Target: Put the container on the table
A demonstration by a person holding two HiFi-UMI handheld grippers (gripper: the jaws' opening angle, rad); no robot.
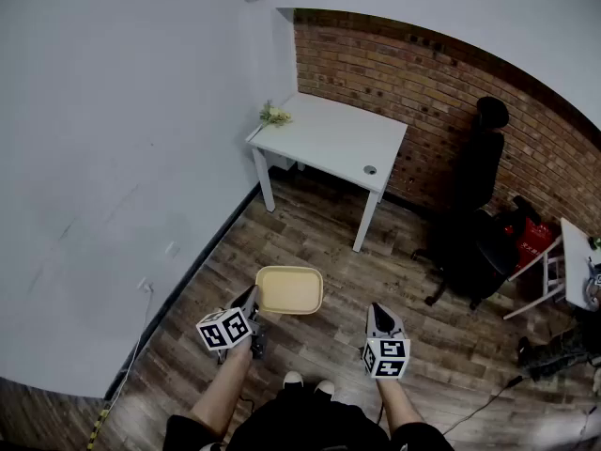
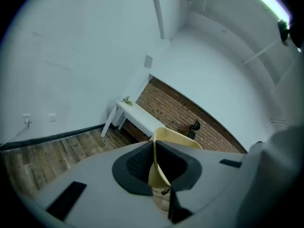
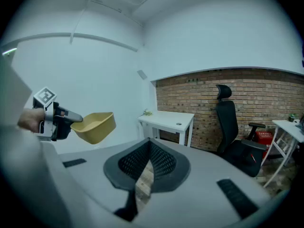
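A shallow yellow plastic container (image 1: 289, 289) is gripped by its rim between the jaws of the left gripper (image 1: 252, 301). It is held in the air above the wooden plank floor (image 1: 319, 233), well apart from the white rectangular table (image 1: 329, 139) by the red brick wall (image 1: 423, 83). The right gripper (image 1: 378, 316) is held near it with nothing in it, and its jaws seem drawn together at the tips.
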